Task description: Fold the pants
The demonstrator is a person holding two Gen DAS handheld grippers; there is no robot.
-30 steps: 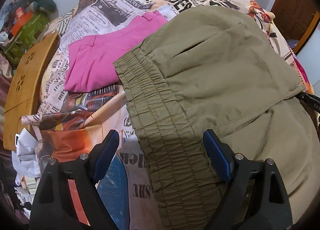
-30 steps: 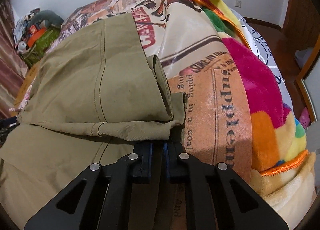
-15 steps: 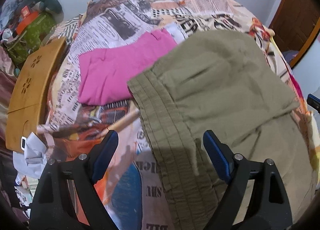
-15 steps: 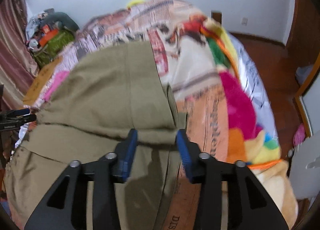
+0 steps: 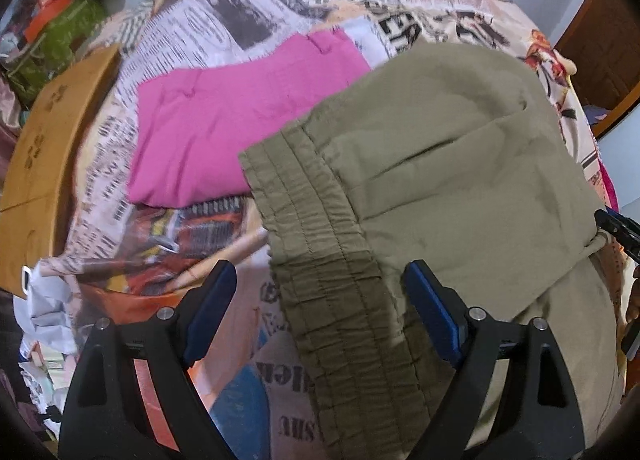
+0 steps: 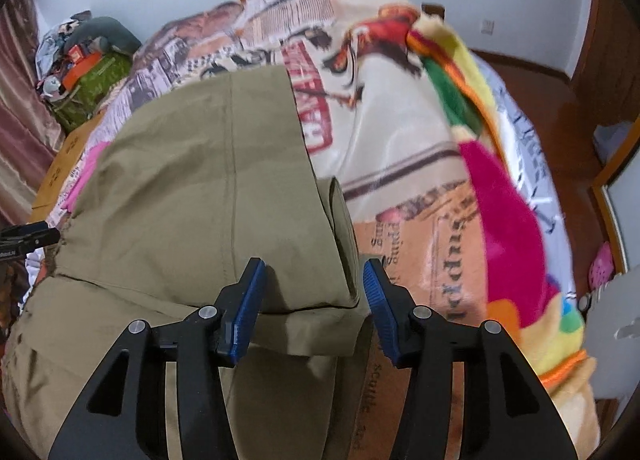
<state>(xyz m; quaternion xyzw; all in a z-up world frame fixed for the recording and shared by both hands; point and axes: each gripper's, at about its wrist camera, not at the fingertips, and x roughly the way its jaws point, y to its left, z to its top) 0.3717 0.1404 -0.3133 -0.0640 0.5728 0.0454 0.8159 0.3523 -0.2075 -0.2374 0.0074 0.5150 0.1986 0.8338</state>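
Note:
Olive-green pants (image 5: pixel 460 180) lie folded over on the bed, with the elastic waistband (image 5: pixel 320 260) toward the left wrist view's bottom. My left gripper (image 5: pixel 320 308) is open and empty, raised above the waistband. In the right wrist view the folded leg end (image 6: pixel 224 196) of the pants lies flat. My right gripper (image 6: pixel 314 304) is open and empty, its fingers either side of the folded hem corner, lifted off the cloth. The right gripper's tip shows at the left wrist view's right edge (image 5: pixel 616 226).
Folded pink pants (image 5: pixel 240 128) lie beyond the waistband on the newspaper-print bedspread (image 5: pixel 248 20). A wooden board (image 5: pixel 44 148) stands at the bed's left side, with bags behind it (image 5: pixel 60 16). A colourful fleece blanket (image 6: pixel 508 212) lies to the right; floor beyond.
My right gripper has opened, let go of the pants' folded hem and pulled back upward. My left gripper stayed open and rose away from the waistband.

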